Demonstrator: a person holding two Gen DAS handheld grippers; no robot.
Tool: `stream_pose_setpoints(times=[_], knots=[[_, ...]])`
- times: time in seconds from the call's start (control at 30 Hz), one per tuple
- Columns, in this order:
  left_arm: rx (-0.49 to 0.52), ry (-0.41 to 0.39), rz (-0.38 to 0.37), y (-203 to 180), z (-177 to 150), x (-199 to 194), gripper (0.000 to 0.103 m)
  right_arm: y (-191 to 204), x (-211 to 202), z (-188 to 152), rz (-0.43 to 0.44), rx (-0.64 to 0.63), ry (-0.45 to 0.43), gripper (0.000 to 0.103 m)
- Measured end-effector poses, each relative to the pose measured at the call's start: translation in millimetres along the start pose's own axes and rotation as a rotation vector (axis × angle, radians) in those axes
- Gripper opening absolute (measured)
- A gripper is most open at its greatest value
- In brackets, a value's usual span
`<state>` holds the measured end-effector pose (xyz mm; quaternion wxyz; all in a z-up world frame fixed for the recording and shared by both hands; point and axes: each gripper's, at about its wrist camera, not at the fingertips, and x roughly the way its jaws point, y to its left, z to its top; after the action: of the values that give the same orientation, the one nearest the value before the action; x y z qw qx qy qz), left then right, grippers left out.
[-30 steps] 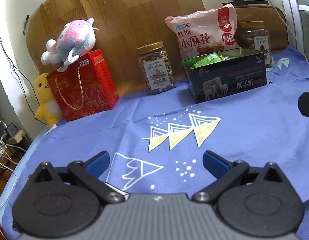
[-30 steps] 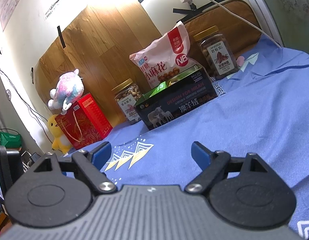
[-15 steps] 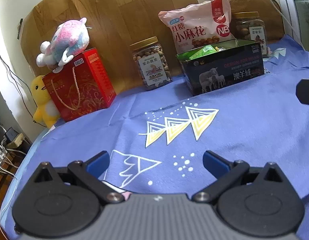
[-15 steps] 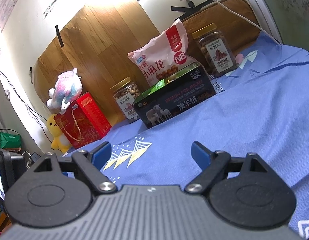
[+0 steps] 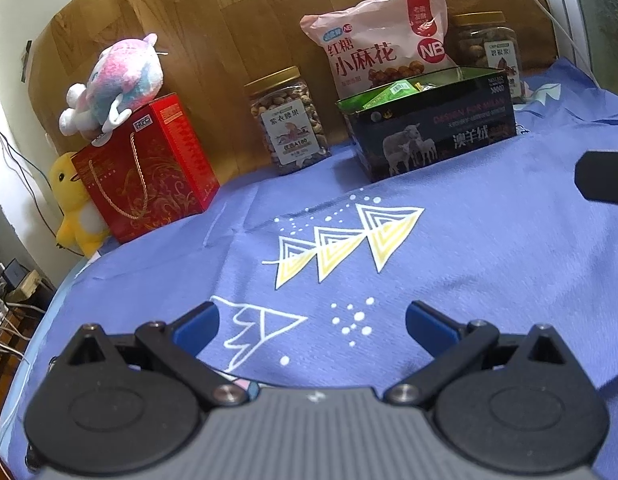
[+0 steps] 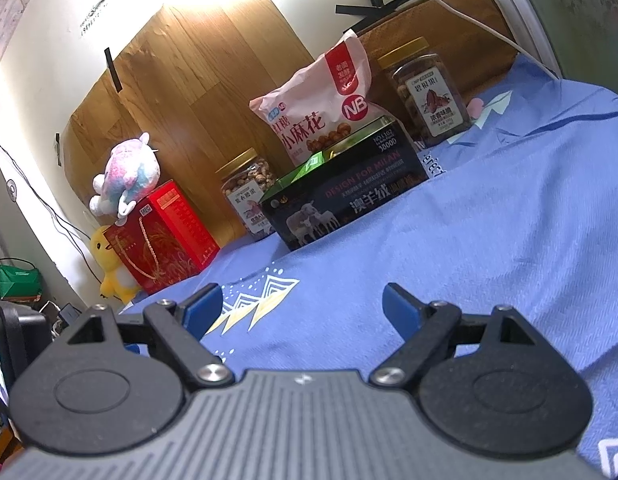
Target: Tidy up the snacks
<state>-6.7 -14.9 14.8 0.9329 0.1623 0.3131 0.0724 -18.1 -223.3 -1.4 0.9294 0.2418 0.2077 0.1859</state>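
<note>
Left wrist view: both claws, left and right, hang wide open and empty above the blue cloth. The sorting looks barely begun; green packets sit in the dark box, while the pink snack bag and two nut jars stand behind or beside it, well ahead of both claws.

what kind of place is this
Probably a home room, not a shop or lab: snacks sit on a blue printed cloth, plush toys perch by a red gift box, and a wood-grain board leans against the wall.
</note>
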Motion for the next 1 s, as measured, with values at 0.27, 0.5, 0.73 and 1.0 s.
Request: stream_pose_setpoints(times=[0.27, 0.5, 0.73, 1.0], knots=[[0.009, 0.014, -0.018, -1.9, 0.6, 1.7, 0.103, -1.9, 0.1, -0.5, -0.002, 0.007, 0.001, 0.089], [-0.003, 0.026, -0.037, -0.7, 1.5, 2.1, 0.103, -2.2, 0.2, -0.1, -0.003, 0.007, -0.001, 0.089], [-0.018, 0.031, -0.044, 2.0, 2.1, 1.7, 0.103, -1.0, -0.4, -0.6, -0.003, 0.001, -0.004, 0.089], [-0.017, 0.035, -0.052, 1.9, 2.1, 1.1, 0.103, 2.2, -1.0, -0.2, -0.004, -0.007, -0.007, 0.089]])
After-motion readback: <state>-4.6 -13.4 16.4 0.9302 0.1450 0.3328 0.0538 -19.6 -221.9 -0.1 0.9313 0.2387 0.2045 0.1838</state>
